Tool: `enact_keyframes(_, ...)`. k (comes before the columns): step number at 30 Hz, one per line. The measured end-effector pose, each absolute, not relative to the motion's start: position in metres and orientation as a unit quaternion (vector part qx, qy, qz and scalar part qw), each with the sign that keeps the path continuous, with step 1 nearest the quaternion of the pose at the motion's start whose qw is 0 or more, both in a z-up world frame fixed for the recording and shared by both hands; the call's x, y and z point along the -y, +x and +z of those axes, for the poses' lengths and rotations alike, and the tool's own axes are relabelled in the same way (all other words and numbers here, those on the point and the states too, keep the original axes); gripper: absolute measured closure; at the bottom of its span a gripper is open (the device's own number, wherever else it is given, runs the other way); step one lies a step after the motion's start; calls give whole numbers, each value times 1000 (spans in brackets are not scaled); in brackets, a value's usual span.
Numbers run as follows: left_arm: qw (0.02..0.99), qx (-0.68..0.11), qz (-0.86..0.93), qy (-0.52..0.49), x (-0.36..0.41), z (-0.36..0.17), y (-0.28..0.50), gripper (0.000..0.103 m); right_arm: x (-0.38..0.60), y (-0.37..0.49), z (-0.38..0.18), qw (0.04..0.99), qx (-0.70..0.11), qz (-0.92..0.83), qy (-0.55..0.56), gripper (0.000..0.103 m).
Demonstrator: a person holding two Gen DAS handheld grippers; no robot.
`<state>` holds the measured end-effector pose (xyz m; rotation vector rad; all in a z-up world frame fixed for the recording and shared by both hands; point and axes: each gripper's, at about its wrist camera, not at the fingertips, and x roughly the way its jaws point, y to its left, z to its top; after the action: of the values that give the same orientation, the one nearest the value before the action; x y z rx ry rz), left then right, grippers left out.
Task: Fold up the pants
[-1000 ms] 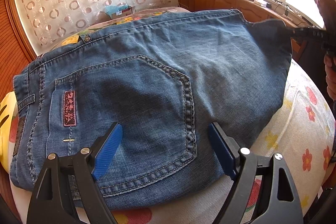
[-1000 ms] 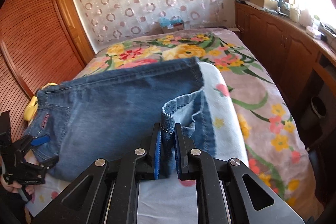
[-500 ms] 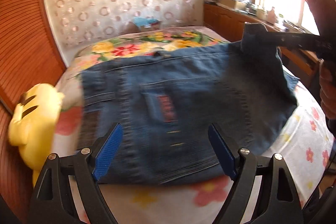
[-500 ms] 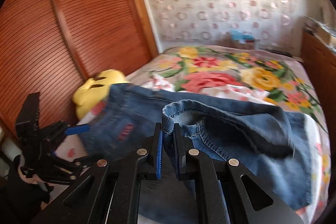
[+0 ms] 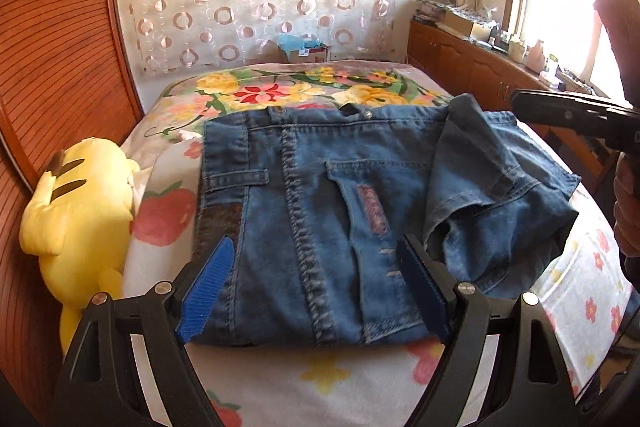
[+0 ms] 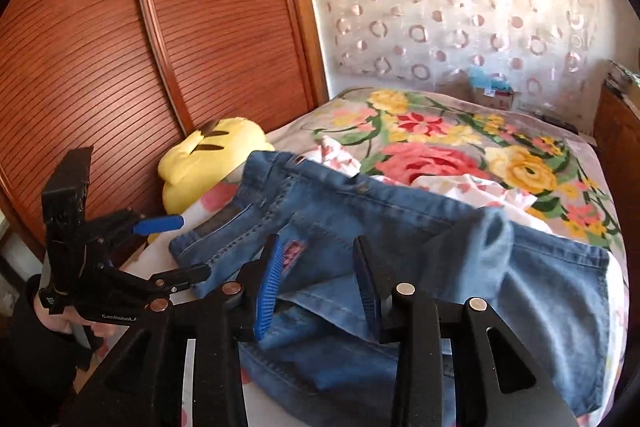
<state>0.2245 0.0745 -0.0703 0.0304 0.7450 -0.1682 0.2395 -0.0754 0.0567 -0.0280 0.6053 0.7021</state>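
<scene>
Blue jeans lie folded on the flowered bed, waistband to the far side and back pocket facing up. The leg end lies crumpled on their right part; in the right wrist view it is blurred. My left gripper hovers open over the near edge of the jeans with nothing between its blue pads. My right gripper is above the denim, its jaws opening, and no cloth is pinched between them. The left gripper shows at the left of the right wrist view, and the right gripper's body at the right edge of the left wrist view.
A yellow plush toy lies at the bed's left edge against slatted wooden doors. Wooden cabinets with clutter run under the window on the right. A cardboard box stands beyond the bed's far end.
The right gripper carried the leg end across over the seat of the jeans, then opened and dropped it. The left gripper drew back from the jeans and stayed open.
</scene>
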Motion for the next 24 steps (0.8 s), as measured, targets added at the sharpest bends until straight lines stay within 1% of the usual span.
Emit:
enact_keyframes(4, 927, -361, -105, 10, -61, -71, 230, 19, 82, 242, 47, 900, -305, 311, -19, 66)
enact_keyframes(7, 923, -365, -124, 8, -48, -76, 235, 20, 86, 246, 35, 894, -330, 301, -18, 66)
enact_keyframes(9, 919, -370, -134, 8, -42, -79, 238, 23, 83, 252, 30, 891, -344, 293, -25, 66)
enact_keyframes(12, 914, -377, -149, 12, -29, -85, 242, 30, 79, 259, 18, 887, -363, 283, -30, 66)
enact_keyframes(14, 912, -379, -155, 13, -24, -88, 243, 37, 77, 261, 13, 883, -374, 282, -27, 66)
enact_keyframes(15, 911, -380, -158, 14, -22, -88, 243, 39, 76, 262, 13, 882, -378, 280, -27, 65)
enact_keyframes(17, 909, -383, -162, 17, -18, -90, 245, 43, 70, 268, 11, 880, -387, 274, -30, 61)
enact_keyframes(24, 904, -398, -156, 13, -15, -99, 249, 44, 69, 279, 10, 884, -392, 252, -21, 60)
